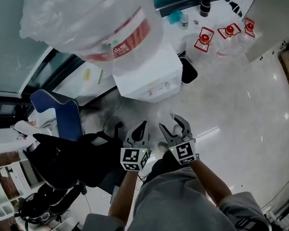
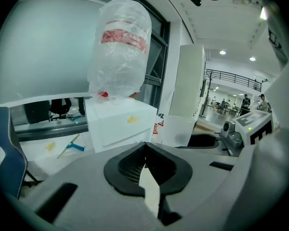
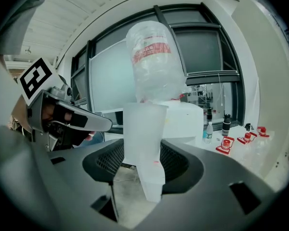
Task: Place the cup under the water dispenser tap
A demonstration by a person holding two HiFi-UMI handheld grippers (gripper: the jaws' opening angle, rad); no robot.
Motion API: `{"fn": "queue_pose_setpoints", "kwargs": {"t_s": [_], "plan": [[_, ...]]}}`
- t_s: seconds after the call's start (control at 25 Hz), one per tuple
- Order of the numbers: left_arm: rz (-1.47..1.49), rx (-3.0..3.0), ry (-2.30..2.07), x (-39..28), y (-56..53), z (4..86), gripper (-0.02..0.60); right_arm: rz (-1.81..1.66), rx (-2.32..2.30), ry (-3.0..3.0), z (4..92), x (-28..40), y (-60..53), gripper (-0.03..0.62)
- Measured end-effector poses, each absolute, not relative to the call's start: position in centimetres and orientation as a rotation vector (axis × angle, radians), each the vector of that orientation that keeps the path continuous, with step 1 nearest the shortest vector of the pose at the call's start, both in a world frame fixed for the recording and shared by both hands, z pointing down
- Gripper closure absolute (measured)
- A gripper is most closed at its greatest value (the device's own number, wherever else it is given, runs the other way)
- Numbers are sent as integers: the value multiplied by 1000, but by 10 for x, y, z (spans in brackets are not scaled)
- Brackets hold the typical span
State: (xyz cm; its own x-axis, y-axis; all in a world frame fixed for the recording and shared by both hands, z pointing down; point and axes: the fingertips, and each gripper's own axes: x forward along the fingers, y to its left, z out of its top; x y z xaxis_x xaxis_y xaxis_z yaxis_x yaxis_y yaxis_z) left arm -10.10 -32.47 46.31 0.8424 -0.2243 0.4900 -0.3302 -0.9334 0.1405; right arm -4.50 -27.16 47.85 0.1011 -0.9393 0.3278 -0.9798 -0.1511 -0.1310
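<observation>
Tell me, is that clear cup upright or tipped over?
Upright: the cup stands between the jaws of the right hand-held gripper, wide rim on top, narrow base below.

The cup [image 3: 143, 138] is translucent white. The water dispenser [image 1: 147, 76] is plain white, its bottle [image 1: 86, 23] clear with a red band (white print on it). The chair [image 1: 60, 113] is blue, the floor [image 1: 241, 109] glossy pale grey.

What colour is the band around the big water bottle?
The band is red with white print; the head view shows it best.
</observation>
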Motion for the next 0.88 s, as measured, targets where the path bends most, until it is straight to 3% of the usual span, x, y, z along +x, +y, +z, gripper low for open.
{"fn": "queue_pose_setpoints", "kwargs": {"t_s": [0.88], "plan": [[845, 2823, -184, -63, -350, 551, 572, 410, 2294, -1738, 572, -11, -286, 364]]}}
